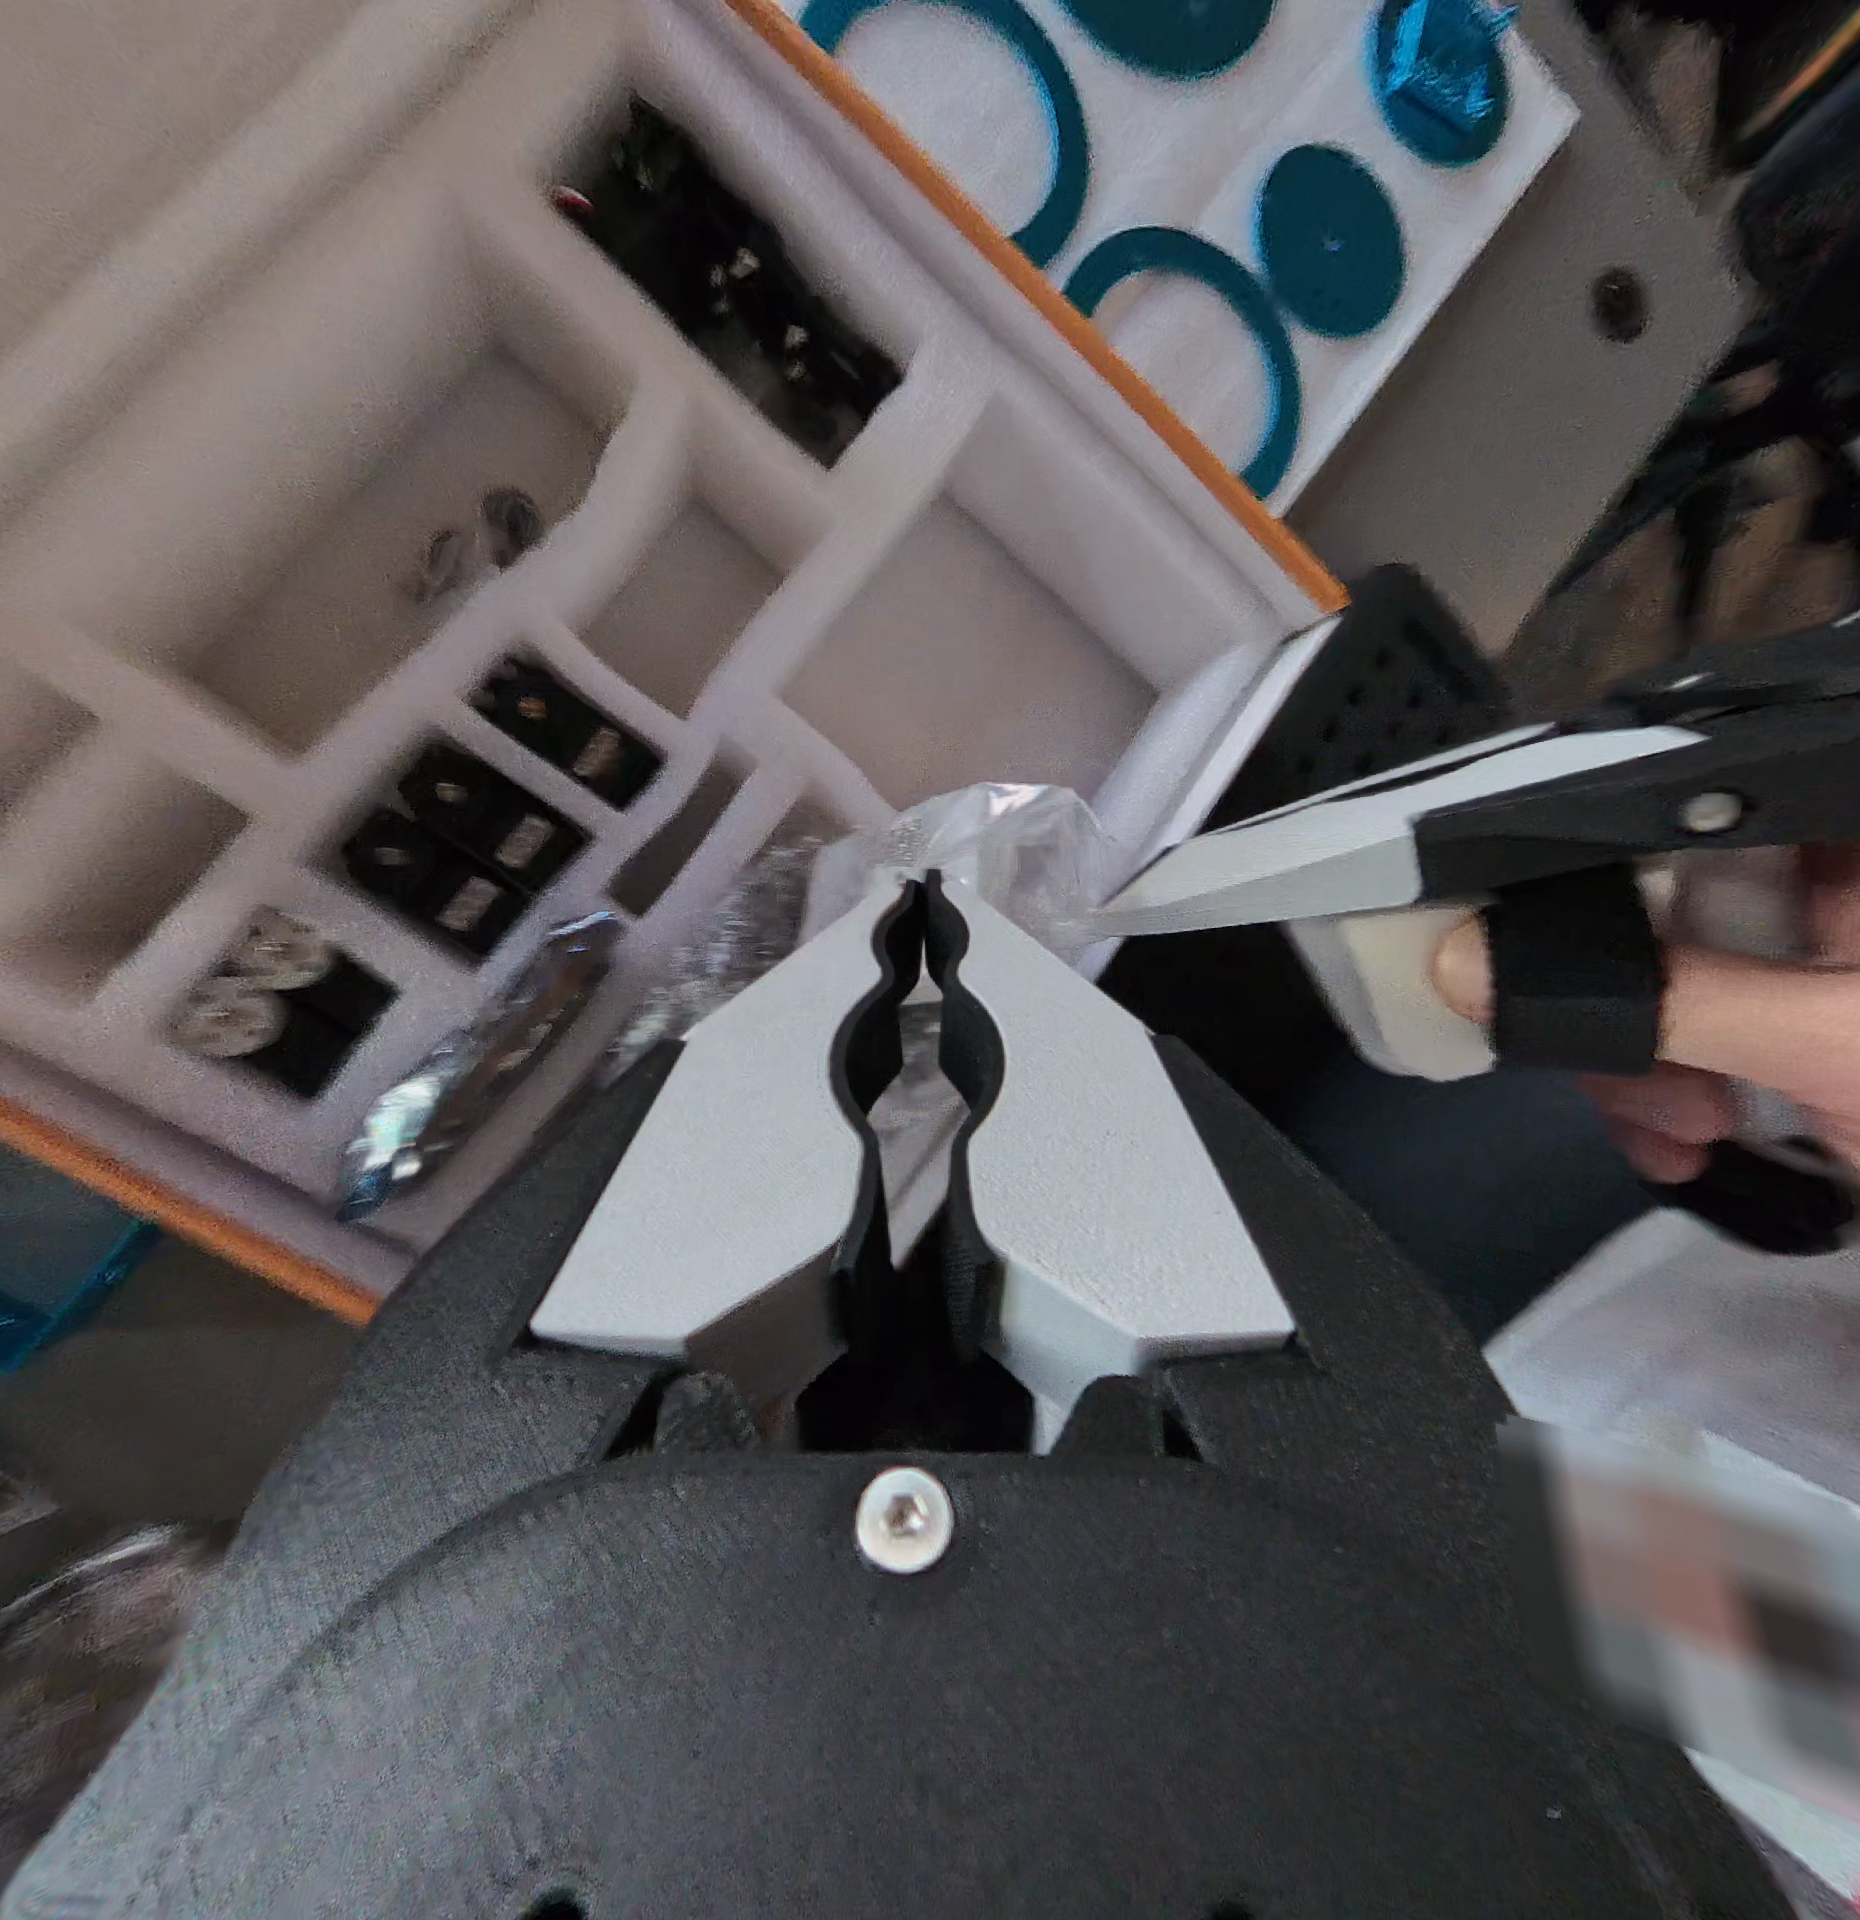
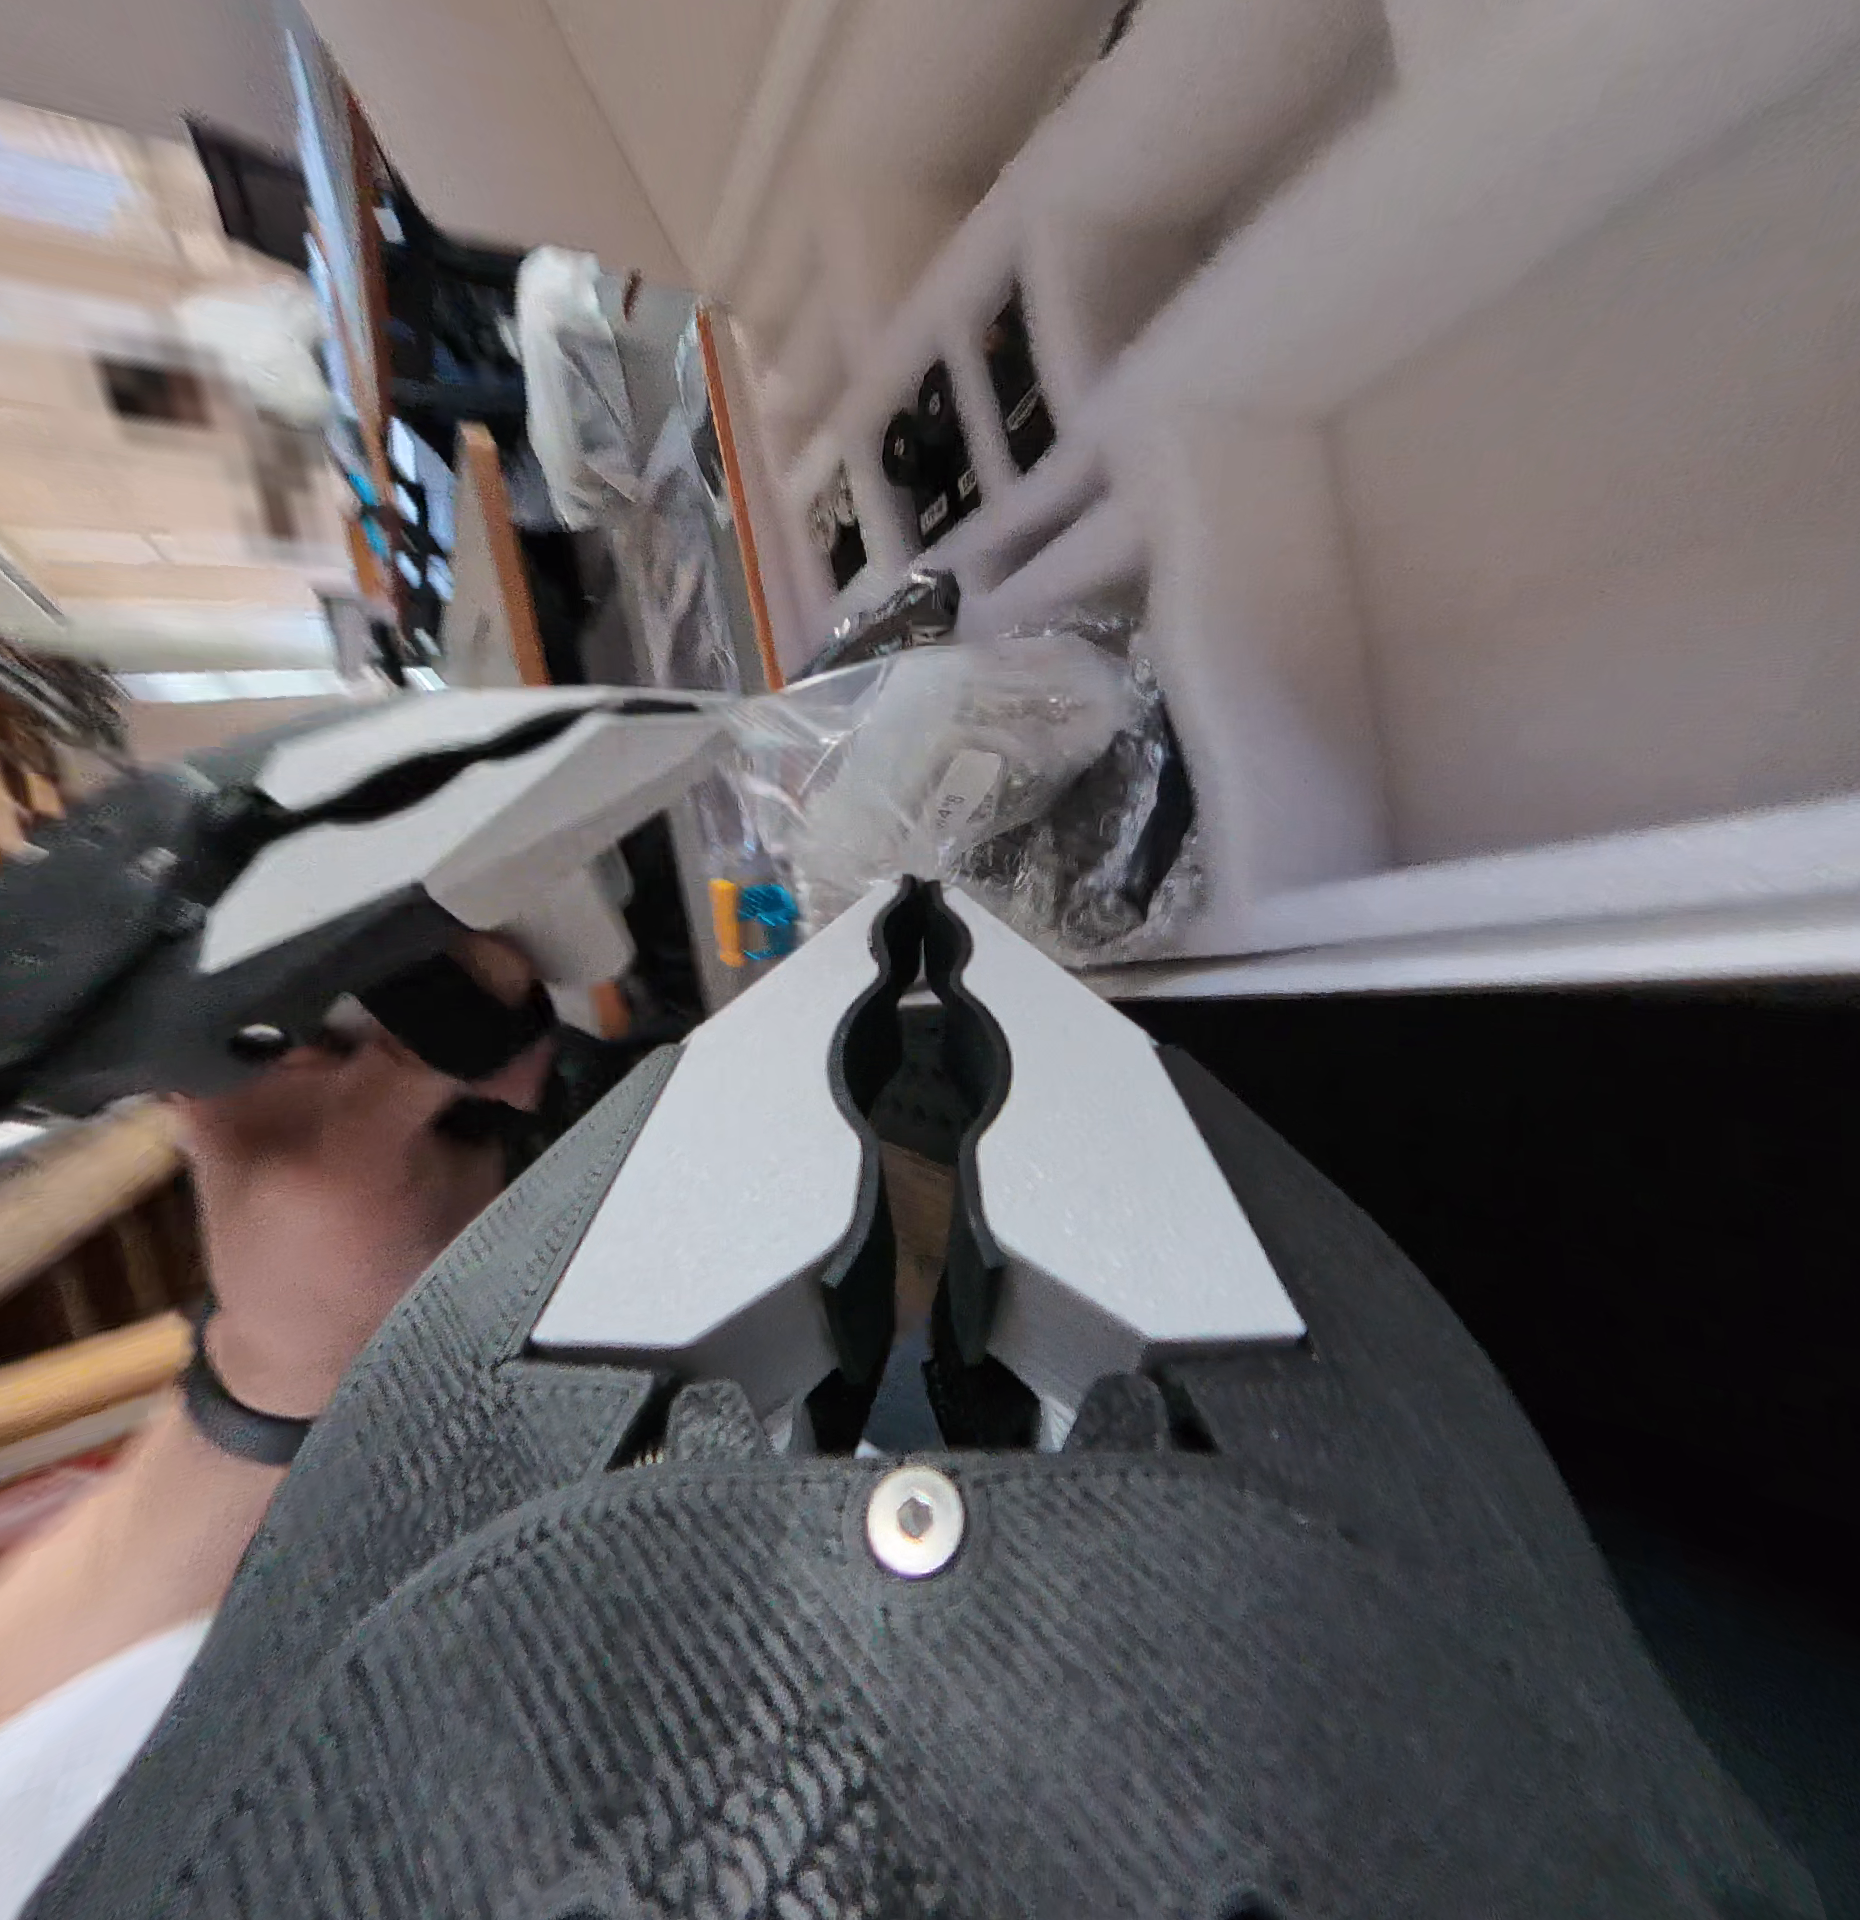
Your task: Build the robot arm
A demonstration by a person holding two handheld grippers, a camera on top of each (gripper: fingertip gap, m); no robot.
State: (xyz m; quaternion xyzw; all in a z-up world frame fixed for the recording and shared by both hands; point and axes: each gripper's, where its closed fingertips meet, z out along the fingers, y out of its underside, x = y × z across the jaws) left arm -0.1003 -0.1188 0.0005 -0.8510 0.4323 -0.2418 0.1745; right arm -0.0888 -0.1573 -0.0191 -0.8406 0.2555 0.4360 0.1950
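Observation:
A small clear plastic bag [image 1: 993, 842] hangs between both grippers over the corner of a white foam tray [image 1: 884, 582]. My left gripper [image 1: 924, 883] is shut on one edge of the bag. My right gripper [image 1: 1108, 914] comes in from the right and is shut on the bag's other side. In the right wrist view my right gripper [image 2: 921, 888] pinches the bag [image 2: 967, 748], which holds dark parts and bears a small white label. The left gripper [image 2: 723, 717] grips the bag's left edge there.
The foam tray sits in an orange-edged box [image 1: 1134, 343] and has several compartments with black and metal parts [image 1: 490, 821]. A silvery packet [image 1: 469, 1070] lies on its rim. A white board with teal rings [image 1: 1217, 208] lies beyond. A hand [image 1: 1632, 997] holds the right gripper.

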